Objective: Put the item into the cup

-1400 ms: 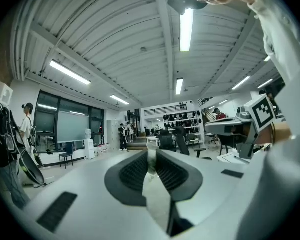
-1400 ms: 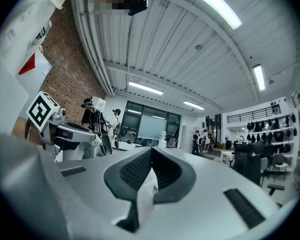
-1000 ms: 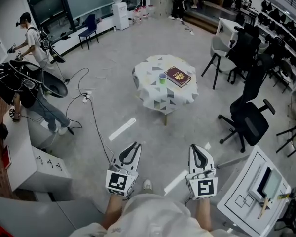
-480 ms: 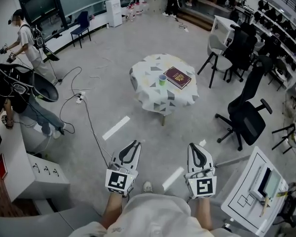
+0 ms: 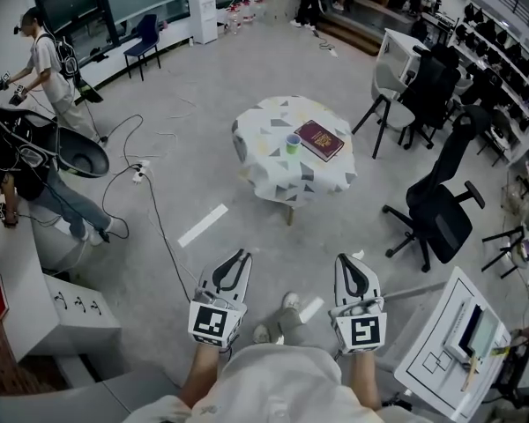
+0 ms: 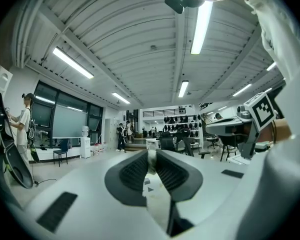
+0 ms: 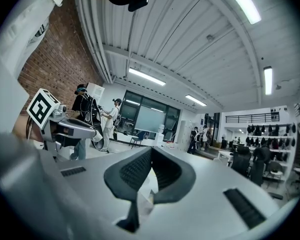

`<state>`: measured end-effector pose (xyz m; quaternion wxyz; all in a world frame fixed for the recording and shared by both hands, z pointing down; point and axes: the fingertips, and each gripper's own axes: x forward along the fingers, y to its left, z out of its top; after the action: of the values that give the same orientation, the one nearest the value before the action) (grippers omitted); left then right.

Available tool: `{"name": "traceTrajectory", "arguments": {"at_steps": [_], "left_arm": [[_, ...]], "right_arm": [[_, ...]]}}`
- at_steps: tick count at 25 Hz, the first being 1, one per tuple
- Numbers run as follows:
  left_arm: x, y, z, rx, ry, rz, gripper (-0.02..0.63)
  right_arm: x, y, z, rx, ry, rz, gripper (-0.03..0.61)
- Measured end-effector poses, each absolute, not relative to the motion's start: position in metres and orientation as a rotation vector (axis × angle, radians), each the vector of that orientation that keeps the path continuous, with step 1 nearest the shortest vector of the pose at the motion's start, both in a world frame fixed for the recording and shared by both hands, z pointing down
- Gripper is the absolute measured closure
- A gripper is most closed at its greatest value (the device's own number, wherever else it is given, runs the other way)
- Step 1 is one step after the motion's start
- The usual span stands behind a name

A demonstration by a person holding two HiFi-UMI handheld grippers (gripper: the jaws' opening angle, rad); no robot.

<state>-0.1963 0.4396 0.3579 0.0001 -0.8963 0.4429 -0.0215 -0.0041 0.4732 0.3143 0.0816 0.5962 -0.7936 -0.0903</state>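
Apparently nothing was done yet: the small green cup (image 5: pixel 292 142) stood on the round cloth-covered counter (image 5: pixel 282 181), well apart from the person, no item could be made out, and both grippers looked empty, the left gripper (image 5: pixel 241 256) ajar by a thin slit, the right gripper (image 5: pixel 344 260) pressed together.

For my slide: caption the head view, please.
Left gripper and right gripper, far from table with cup and book.
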Motion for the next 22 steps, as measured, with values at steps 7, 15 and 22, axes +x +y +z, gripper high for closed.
{"name": "traceTrajectory", "arguments": {"at_steps": [7,15,22], "left_arm": [[-0.198,0.417,0.361,-2.792,1.419,-0.083,0.554],[-0.178,0.372,0.356,-2.753,1.44,-0.106,0.554],[-0.153,0.33,0.343,-2.712,1.449,-0.117,0.555]], "right_arm": [[-0.004,0.443,0.316,1.781,-2.388,-0.268,0.571],[0.011,0.397,0.325,1.763,-2.455,-0.224,0.571],[0.041,0.35,0.323,1.777,-2.445,-0.237,0.571]]}}
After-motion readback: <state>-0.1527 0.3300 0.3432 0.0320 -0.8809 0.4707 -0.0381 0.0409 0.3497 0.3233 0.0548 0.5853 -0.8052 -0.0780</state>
